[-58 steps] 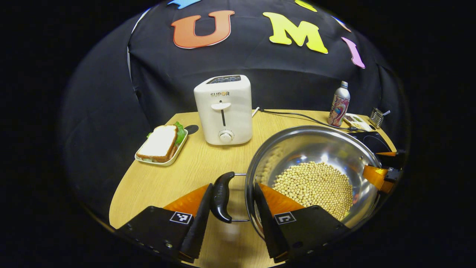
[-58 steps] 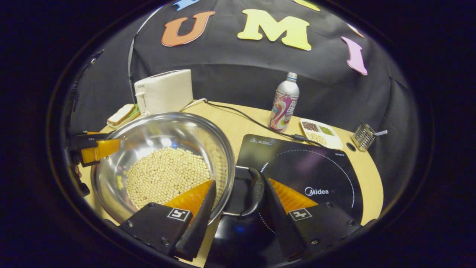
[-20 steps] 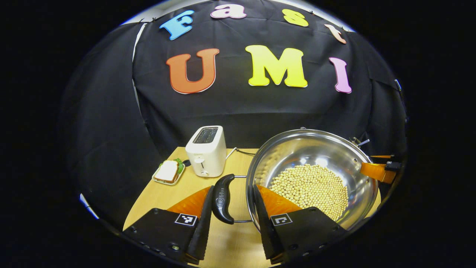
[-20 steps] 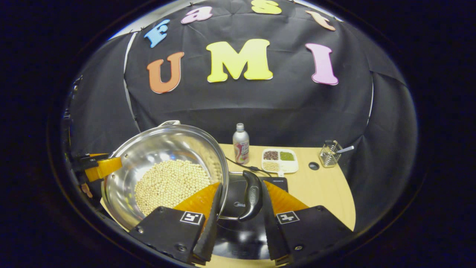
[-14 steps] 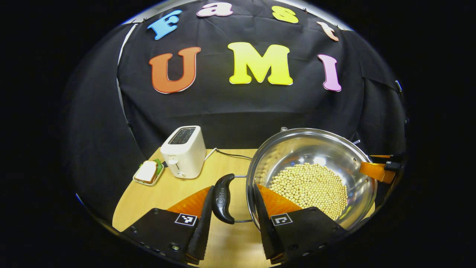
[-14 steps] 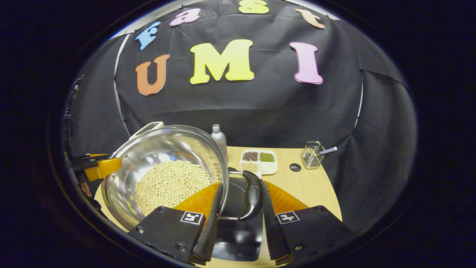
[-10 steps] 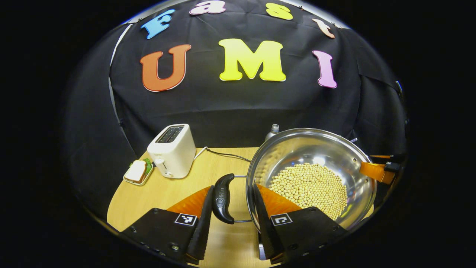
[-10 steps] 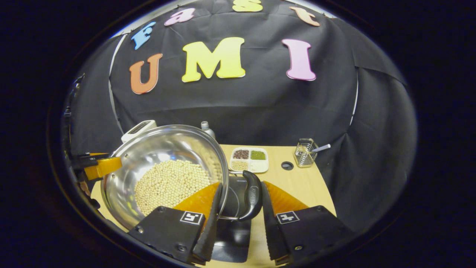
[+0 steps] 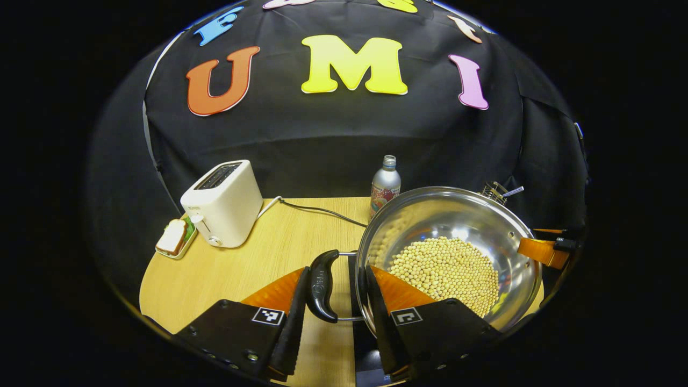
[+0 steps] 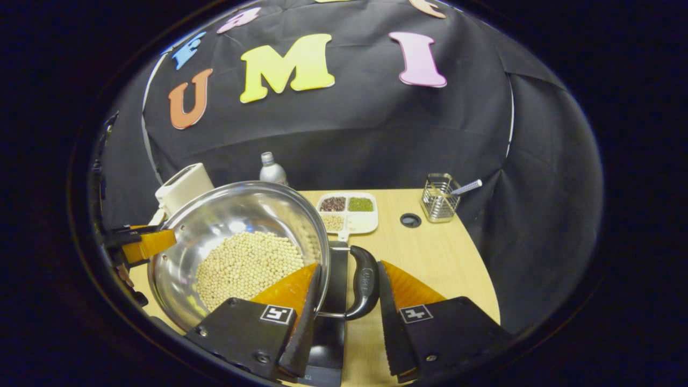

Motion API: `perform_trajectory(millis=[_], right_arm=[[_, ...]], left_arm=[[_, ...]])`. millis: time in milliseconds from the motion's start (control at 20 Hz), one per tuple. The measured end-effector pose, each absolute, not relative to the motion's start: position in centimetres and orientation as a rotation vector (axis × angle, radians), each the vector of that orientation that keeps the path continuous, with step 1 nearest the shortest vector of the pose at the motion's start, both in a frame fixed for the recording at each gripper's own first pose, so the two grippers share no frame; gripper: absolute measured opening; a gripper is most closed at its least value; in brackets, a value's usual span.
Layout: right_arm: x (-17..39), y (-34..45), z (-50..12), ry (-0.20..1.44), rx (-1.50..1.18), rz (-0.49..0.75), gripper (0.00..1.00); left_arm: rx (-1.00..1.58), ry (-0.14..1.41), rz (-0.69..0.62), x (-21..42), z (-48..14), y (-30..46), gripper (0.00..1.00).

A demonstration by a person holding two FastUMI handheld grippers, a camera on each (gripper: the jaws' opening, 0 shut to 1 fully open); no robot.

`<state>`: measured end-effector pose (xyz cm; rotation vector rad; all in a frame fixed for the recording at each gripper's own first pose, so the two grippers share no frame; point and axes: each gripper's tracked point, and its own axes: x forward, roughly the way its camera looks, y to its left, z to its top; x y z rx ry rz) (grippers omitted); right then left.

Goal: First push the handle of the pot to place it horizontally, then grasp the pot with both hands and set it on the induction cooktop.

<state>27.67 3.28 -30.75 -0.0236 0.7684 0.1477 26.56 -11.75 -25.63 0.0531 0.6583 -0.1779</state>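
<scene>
The left gripper view is showing a toaster (image 9: 222, 203) and sandwich (image 9: 173, 237); the right gripper view is showing a seed tray (image 10: 346, 212) and wire holder (image 10: 439, 204). Each gripper, left (image 9: 333, 317) and right (image 10: 346, 317), is straddling a black pot handle (image 9: 321, 285) (image 10: 364, 281), fingers apparently pressing it. The bean-filled pot (image 9: 450, 255) is hanging between them above the cooktop (image 10: 329, 328).
</scene>
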Motion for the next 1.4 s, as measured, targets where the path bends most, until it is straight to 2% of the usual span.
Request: perform_trajectory(millis=[200,350,400,550,1000,1200,1300,1350,1400], right_arm=[[28.1,2.3,-32.6,0.777,-0.03,0.125,0.58],[27.9,2.4,-34.3,0.787,-0.011,0.116,0.55],[28.2,2.8,-34.5,0.752,-0.019,0.107,0.58],[28.4,2.6,-34.6,0.748,-0.046,0.108,0.58],[28.8,2.6,-34.6,0.716,-0.031,0.123,0.6],[28.9,2.3,-34.2,0.691,-0.034,0.092,0.66],[29.4,2.2,-33.5,0.638,-0.014,0.059,0.71],[29.2,2.1,-33.2,0.616,-0.017,0.063,0.77],[28.9,2.0,-32.8,0.606,-0.022,0.066,0.88]], left_arm=[[0.064,0.667,-0.19,27.2,-27.8,-12.7,0.57],[0.079,0.681,-0.177,27.6,-30.0,-13.1,0.57],[0.08,0.656,-0.178,27.6,-29.4,-13.1,0.57],[0.066,0.599,-0.176,27.9,-29.6,-12.9,0.58],[0.059,0.557,-0.18,27.6,-30.0,-12.7,0.59],[0.058,0.573,-0.179,27.4,-30.0,-12.5,0.66],[0.086,0.542,-0.143,27.5,-28.9,-11.3,0.82],[0.092,0.525,-0.141,27.3,-28.3,-11.1,0.92],[0.085,0.512,-0.145,27.2,-27.8,-11.2,0.92]])
